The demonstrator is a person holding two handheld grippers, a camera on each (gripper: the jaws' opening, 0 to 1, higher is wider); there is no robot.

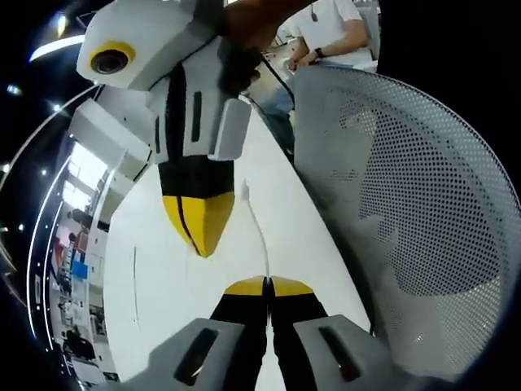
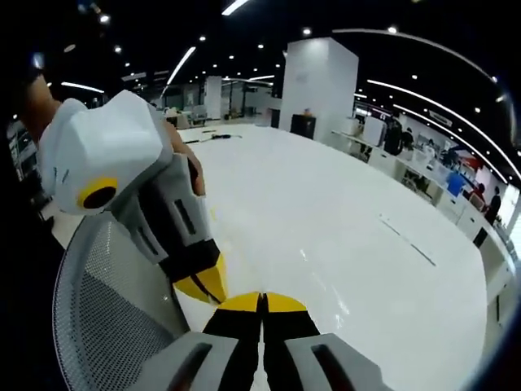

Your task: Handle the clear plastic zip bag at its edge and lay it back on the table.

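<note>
- In the left gripper view, the left gripper (image 1: 267, 287) has its yellow-tipped jaws pressed together over the white table (image 1: 163, 277); a thin clear edge of the bag (image 1: 259, 236) runs up from between the tips, so the jaws appear to pinch it (the film is hard to make out against the white).
- The right gripper (image 1: 199, 232) comes down from above in that view, jaws closed to a point just beside the bag's edge; whether it has hold of the film cannot be told.
- A grey mesh chair (image 1: 415, 212) stands at the table's side, with a seated person (image 1: 326, 32) beyond it.
- In the right gripper view, the right gripper (image 2: 262, 303) has its jaws together, with the left gripper (image 2: 207, 285) close alongside, above the chair (image 2: 114, 318) and the glossy table (image 2: 342, 220).
</note>
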